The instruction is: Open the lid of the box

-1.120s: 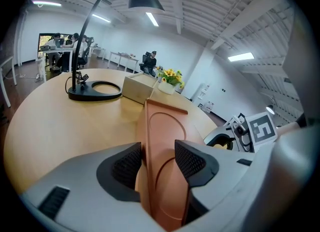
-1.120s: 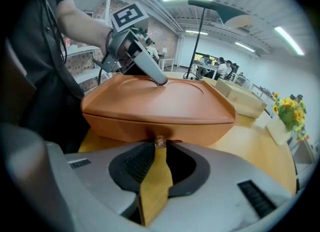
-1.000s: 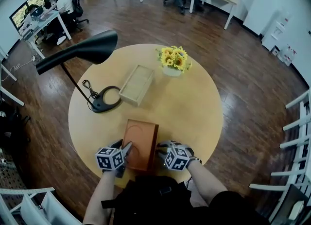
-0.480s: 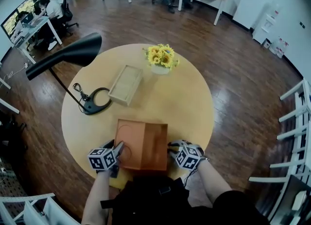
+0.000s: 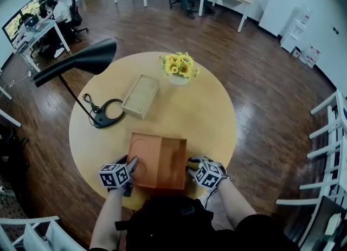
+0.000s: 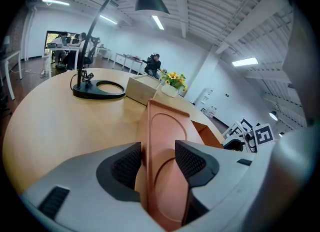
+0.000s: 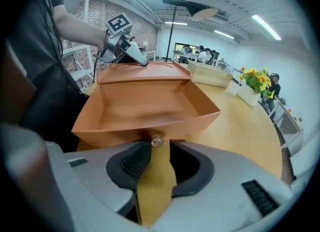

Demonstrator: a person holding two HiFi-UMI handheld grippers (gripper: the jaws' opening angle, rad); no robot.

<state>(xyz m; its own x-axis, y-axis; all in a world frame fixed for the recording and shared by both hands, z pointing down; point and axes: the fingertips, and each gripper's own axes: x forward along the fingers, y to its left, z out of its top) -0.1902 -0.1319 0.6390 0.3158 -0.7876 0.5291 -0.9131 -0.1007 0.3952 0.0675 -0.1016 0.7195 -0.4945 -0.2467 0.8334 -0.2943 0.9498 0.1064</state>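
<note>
Sitting on the near edge of the round table (image 5: 217, 109) is the brown box (image 5: 173, 162), right in front of the person; its lid (image 5: 144, 158) is swung over to the person's left and the empty inside shows, so the opening looks done or nearly so; what's left, by my read, is letting the lid settle and pulling both tools clear; left gripper (image 5: 133, 164) is clamped on the lid's edge, pads pressed on both faces of the panel in the left gripper view (image 6: 160, 161); right gripper (image 5: 191, 164) sits at the box's right wall with its jaws opening, nothing pinched between them, only bare tabletop showing in the gap (image 7: 157, 163); a small clear knob (image 7: 157, 140) on that wall sits just at the mouth of the jaws, untouched as far as I can tell; farther back are a black desk lamp (image 5: 81, 63), a pale wooden tray (image 5: 141, 96) and potted sunflowers (image 5: 179, 66), all well apart from the box; versus a second ago: the box was then narrow with the lid over it, now it's spread open; half a second ago it looked much like now.
</note>
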